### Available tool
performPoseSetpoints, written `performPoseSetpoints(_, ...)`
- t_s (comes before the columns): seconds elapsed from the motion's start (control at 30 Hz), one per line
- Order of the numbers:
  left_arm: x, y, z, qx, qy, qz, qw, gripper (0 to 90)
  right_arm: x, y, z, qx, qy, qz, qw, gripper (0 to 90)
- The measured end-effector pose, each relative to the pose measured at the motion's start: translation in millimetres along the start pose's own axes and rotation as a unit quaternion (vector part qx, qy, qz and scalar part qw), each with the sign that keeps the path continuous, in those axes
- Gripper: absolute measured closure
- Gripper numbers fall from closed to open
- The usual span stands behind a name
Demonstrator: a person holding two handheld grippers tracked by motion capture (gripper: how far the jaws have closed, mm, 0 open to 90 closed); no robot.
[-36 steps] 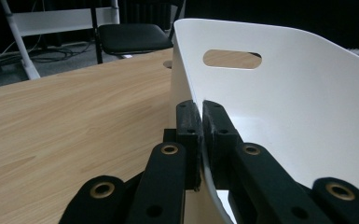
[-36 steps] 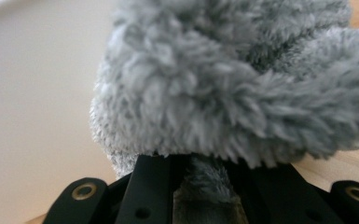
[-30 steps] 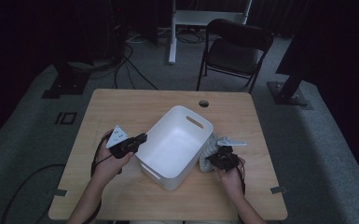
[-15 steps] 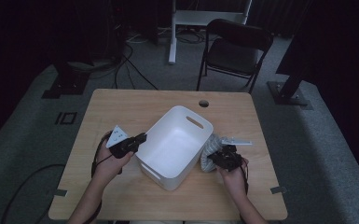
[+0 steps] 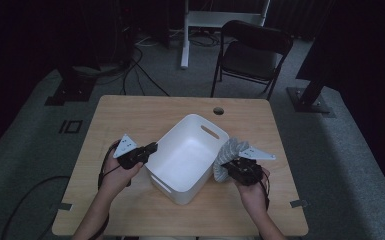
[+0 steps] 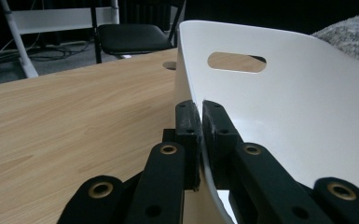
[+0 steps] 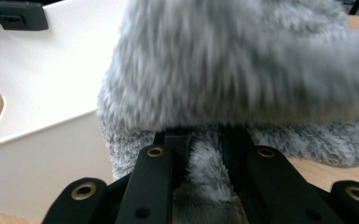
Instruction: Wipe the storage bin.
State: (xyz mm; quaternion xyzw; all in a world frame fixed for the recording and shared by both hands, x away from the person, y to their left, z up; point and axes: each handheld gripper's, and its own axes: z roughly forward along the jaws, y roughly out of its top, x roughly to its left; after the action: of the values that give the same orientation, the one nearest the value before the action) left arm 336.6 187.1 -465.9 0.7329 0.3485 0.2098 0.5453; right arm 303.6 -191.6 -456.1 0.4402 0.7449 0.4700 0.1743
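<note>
A white plastic bin point(image 5: 187, 155) with handle slots stands tilted in the middle of the wooden table point(image 5: 130, 112). My left gripper point(image 5: 151, 148) is shut on the bin's left wall; in the left gripper view the wall point(image 6: 279, 107) runs pinched between the two black pads point(image 6: 188, 122). My right gripper point(image 5: 226, 166) is shut on a fluffy grey cloth point(image 5: 229, 152) beside the bin's right wall. In the right gripper view the grey cloth point(image 7: 242, 74) bulges over the jaws, with a fold of it squeezed between them, and the bin point(image 7: 51, 84) lies to the left.
A round cable hole point(image 5: 218, 110) sits near the table's far edge. A black folding chair point(image 5: 252, 55) and a white stand point(image 5: 185, 35) are behind the table. Bare table shows on the far left and near the front edge.
My right gripper has lifted the grey cloth off the table beside the bin and drawn it slightly toward the bin wall. The left gripper and the bin have stayed put.
</note>
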Motion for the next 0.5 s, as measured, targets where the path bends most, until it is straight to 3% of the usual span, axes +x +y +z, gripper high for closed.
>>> performPoseSetpoints(0.13, -0.2, 0.0, -0.1, 0.000, -0.001, 0.003, 1.0000, 85.4, 2.8, -4.0, 8.3, 0.012, -0.007, -0.007, 0.9999, 77.7)
performPoseSetpoints(0.5, -0.4, 0.2, -0.4, 0.002, 0.000, 0.007, 1.0000, 85.0, -5.6, -16.9, 30.5, 0.050, -0.010, 0.011, 0.9986, 77.7)
